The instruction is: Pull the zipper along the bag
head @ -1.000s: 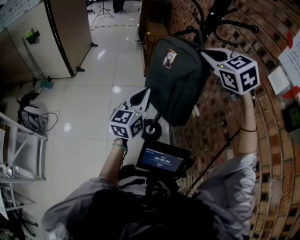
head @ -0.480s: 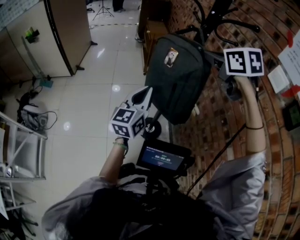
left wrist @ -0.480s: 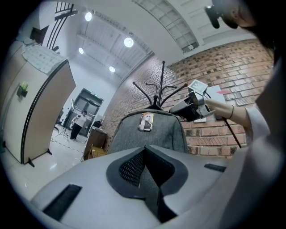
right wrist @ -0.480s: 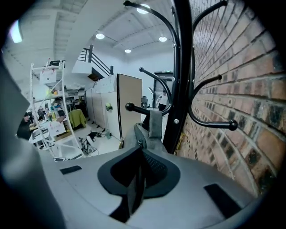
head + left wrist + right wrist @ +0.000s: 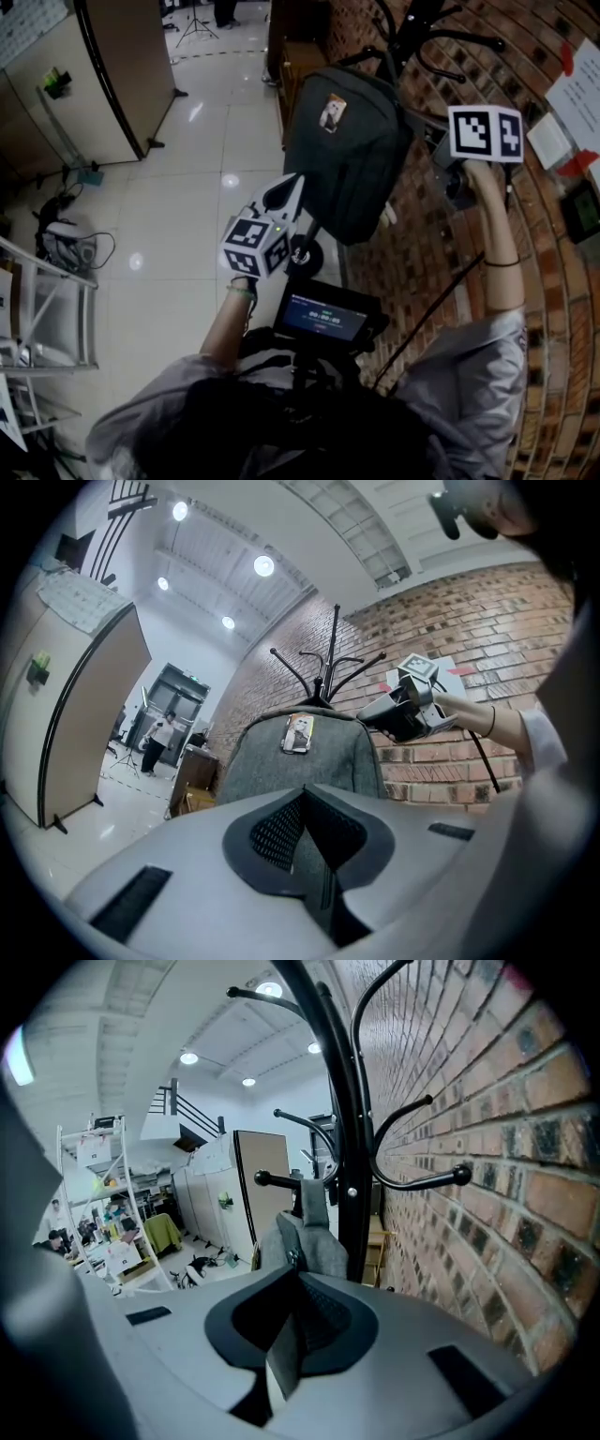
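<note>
L gripper (image 5: 306, 789) sat low centre-left, jaws clamped on grey fabric at the lower-left side of the bag (image 5: 349, 159). Bag hung on black coat rack (image 5: 349, 1147), picture badge (image 5: 331, 112) on its front, brick wall (image 5: 427, 262) behind. R gripper (image 5: 298, 1276) was at bag's upper right by the rack. Its jaws had just been closing and were pinching a grey strip (image 5: 286, 1354) of the bag. Zip slider (image 5: 293, 1257) sat just ahead of the tips.
</note>
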{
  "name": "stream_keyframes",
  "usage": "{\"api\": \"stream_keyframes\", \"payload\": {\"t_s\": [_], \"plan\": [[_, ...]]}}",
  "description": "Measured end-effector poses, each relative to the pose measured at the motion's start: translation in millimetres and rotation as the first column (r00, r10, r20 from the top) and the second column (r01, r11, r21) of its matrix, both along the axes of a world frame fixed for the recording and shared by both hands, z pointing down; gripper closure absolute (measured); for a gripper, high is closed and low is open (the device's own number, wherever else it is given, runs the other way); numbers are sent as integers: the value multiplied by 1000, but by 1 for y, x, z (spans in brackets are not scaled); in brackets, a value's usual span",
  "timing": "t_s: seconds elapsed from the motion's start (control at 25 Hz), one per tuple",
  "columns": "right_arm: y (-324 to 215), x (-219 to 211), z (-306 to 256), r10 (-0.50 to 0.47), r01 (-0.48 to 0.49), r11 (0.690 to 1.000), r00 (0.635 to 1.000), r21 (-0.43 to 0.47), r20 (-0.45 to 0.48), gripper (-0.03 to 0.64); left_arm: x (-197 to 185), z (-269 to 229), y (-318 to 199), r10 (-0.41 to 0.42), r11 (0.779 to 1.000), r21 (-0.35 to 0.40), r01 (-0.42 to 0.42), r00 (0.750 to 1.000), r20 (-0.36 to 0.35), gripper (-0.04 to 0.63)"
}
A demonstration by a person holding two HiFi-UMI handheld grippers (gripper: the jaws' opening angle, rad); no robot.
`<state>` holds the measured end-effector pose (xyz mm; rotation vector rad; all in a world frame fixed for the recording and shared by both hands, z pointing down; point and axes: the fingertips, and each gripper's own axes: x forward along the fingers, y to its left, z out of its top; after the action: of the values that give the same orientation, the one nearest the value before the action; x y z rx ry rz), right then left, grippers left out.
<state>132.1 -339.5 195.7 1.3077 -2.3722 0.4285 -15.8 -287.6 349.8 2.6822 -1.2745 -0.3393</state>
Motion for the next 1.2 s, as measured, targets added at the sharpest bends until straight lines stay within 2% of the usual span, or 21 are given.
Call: {"api": "stream_keyframes", "payload": {"t_s": [0.16,0.44,0.88,0.96,1.08,1.12,1.2], "plan": [[6,7,9,18,-18,1000,999,3,38,609,5,0,2,10,1000,1,-10,1000,8,589],[13,14,23,55,-57,997,997,47,51,609,10,1,5,23,1000,-1,-23,999,24,589],[29,27,59,90,-94,995,986,29,138,609,22,3,11,50,999,-5,-50,998,41,589],[35,30,75,93,-93,996,991,0,92,611,25,3,13,58,998,-3,-58,997,42,589],[48,52,137,120,-125,991,988,-44,-98,624,34,4,14,73,997,-1,-73,996,47,588],[52,60,152,136,-139,990,987,-28,-89,624,37,5,13,75,997,-2,-75,996,51,589],[59,65,158,145,-146,989,988,11,59,623,39,8,10,74,997,-9,-73,996,56,589]]}}
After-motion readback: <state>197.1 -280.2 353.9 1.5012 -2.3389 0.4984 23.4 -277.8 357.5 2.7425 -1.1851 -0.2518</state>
